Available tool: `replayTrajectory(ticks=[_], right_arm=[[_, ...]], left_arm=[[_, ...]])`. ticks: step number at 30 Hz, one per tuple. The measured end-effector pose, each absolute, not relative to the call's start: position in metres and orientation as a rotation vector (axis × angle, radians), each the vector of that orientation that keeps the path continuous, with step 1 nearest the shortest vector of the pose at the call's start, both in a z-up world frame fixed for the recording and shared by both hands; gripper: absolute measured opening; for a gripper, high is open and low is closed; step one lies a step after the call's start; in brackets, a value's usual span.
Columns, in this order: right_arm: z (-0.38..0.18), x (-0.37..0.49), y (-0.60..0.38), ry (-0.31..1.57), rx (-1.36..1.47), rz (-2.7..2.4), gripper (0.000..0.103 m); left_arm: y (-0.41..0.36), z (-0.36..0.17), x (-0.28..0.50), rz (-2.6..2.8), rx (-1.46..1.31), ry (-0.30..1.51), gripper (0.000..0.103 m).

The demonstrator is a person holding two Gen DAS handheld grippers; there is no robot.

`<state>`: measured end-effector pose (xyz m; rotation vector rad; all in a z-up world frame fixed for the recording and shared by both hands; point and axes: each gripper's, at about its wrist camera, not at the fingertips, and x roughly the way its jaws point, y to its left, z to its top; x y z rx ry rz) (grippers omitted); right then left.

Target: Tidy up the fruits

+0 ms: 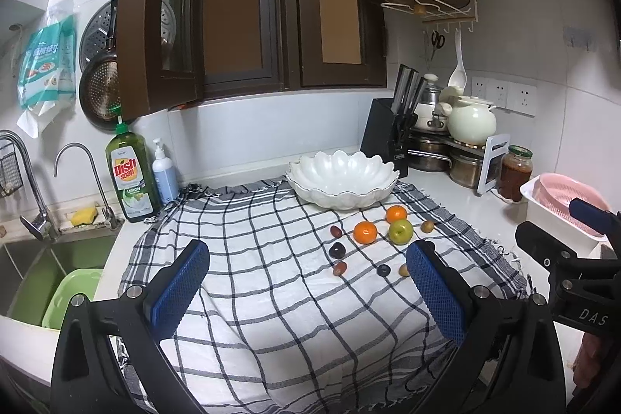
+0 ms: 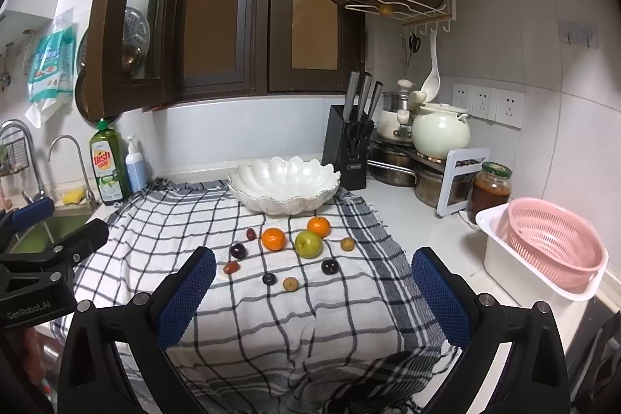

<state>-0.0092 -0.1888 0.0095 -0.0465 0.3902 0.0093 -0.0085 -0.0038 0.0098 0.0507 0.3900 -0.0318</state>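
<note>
Left hand-held gripper (image 1: 306, 291): wide, empty.
Right hand-held gripper (image 2: 314, 293): wide, empty.
Advice: straddle one orange (image 2: 273, 239) squarely, lift to bowl (image 2: 283, 187).

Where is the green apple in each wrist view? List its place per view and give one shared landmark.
Left wrist view: the green apple lies right of centre on the checked cloth, just right of the nearer orange.
Right wrist view: the green apple sits at centre, between the two oranges.
Shared landmark: the white scalloped bowl stands behind the fruit in both.
</note>
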Motion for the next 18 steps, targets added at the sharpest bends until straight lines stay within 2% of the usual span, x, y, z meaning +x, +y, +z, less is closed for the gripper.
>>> replayTrajectory(ticks=[18], right_arm=[[0.0135, -0.0151, -0.1891, 0.377, -0.045, 0.008, 0.102]], left_arm=[[-0.0018, 0.0145, -0.016, -0.034, 0.046, 0.37, 0.103]])
